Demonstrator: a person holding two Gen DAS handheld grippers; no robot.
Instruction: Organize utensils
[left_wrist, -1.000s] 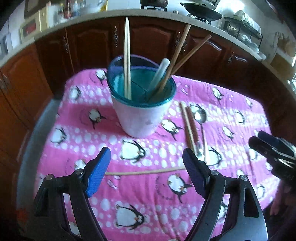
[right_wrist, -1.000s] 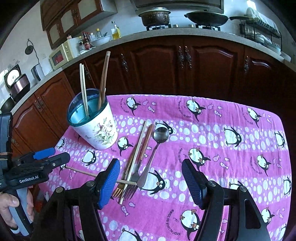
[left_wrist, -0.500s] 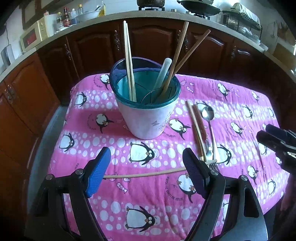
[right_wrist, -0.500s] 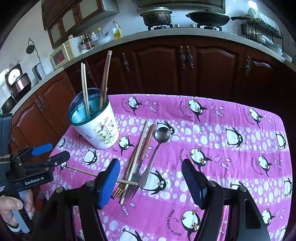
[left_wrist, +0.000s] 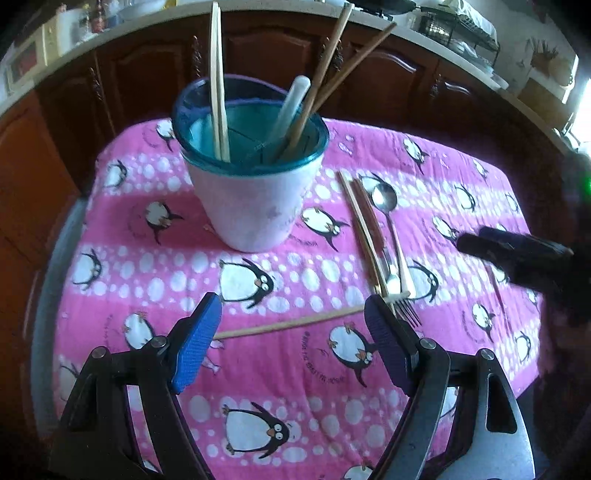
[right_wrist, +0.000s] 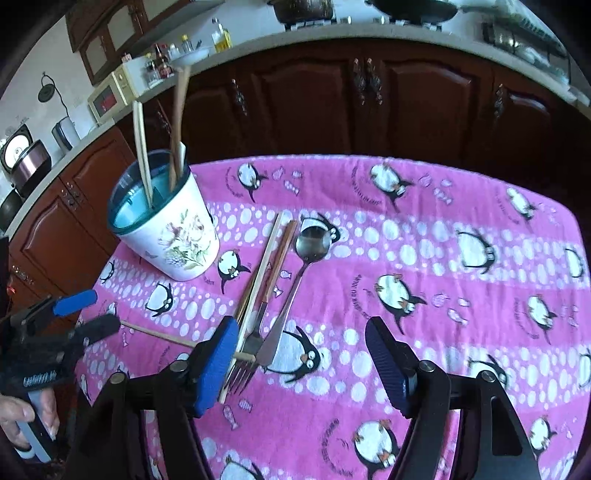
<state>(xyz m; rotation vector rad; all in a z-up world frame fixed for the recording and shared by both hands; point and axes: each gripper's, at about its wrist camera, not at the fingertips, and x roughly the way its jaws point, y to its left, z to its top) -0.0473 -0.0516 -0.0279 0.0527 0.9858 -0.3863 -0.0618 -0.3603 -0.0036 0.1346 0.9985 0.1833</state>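
A white floral utensil cup (left_wrist: 255, 199) (right_wrist: 173, 236) with a teal rim stands on the pink penguin cloth and holds several chopsticks and a pale handle. A spoon (left_wrist: 389, 225) (right_wrist: 301, 269), a fork (left_wrist: 400, 306) (right_wrist: 255, 332) and chopsticks (left_wrist: 362, 229) (right_wrist: 264, 258) lie side by side right of the cup. One lone chopstick (left_wrist: 295, 323) (right_wrist: 166, 336) lies crosswise. My left gripper (left_wrist: 291, 343) (right_wrist: 79, 310) is open just above the lone chopstick. My right gripper (right_wrist: 301, 363) (left_wrist: 517, 254) is open above the fork tines and spoon handle.
The pink cloth (right_wrist: 443, 258) covers a small table. Dark wooden cabinets (right_wrist: 332, 92) and a counter with appliances, a pot and a pan stand behind it. The table's edges drop off at left and right.
Both grippers have moved forward and lower toward the table. The left one now sits over the lone chopstick and the right one over the fork and spoon. Nothing was picked up.
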